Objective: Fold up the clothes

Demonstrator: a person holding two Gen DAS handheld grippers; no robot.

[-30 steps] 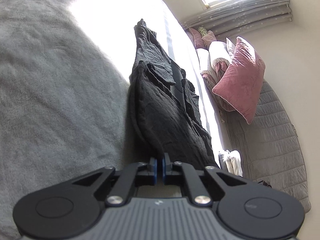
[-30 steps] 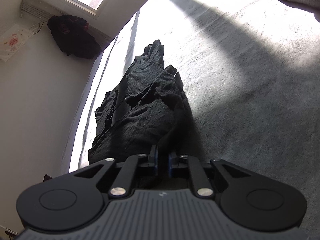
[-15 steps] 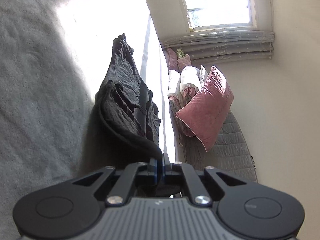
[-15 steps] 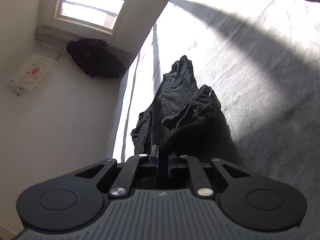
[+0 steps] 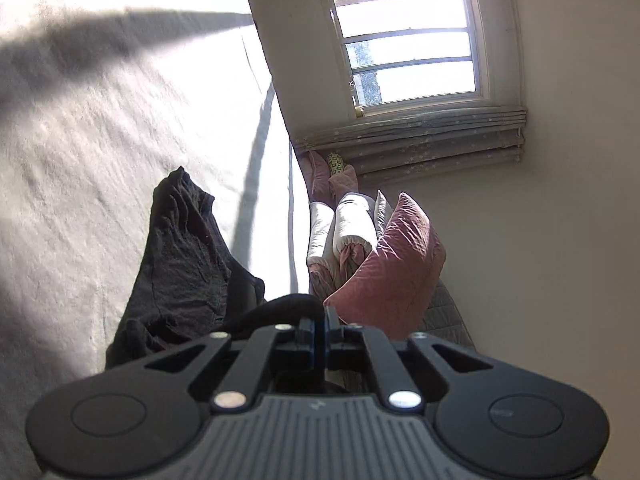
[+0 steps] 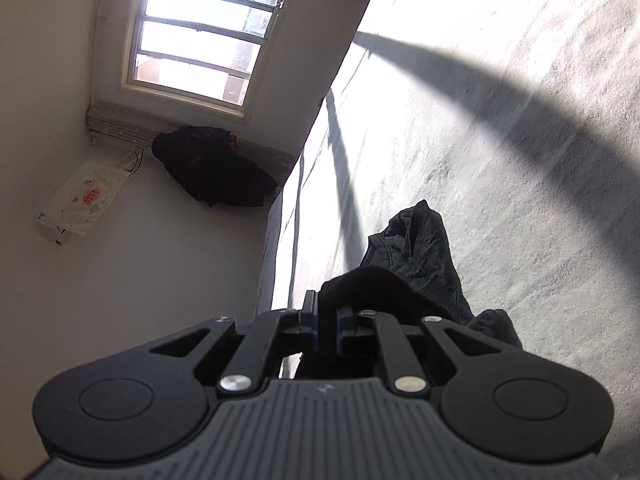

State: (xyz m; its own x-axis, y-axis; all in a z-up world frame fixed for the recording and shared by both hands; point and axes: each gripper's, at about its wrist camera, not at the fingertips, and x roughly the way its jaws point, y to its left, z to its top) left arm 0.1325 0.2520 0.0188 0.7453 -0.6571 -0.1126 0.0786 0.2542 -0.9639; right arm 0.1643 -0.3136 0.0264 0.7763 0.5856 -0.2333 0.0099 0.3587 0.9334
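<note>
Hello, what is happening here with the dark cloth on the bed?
A person is folding clothes with a handheld gripper in each hand. The left gripper and the right gripper are each shut on an end of a dark garment. The held ends are raised, and the rest of the garment trails down onto the grey bed cover. No fold is made yet. A pink pillow leans at the wall beside the bed.
</note>
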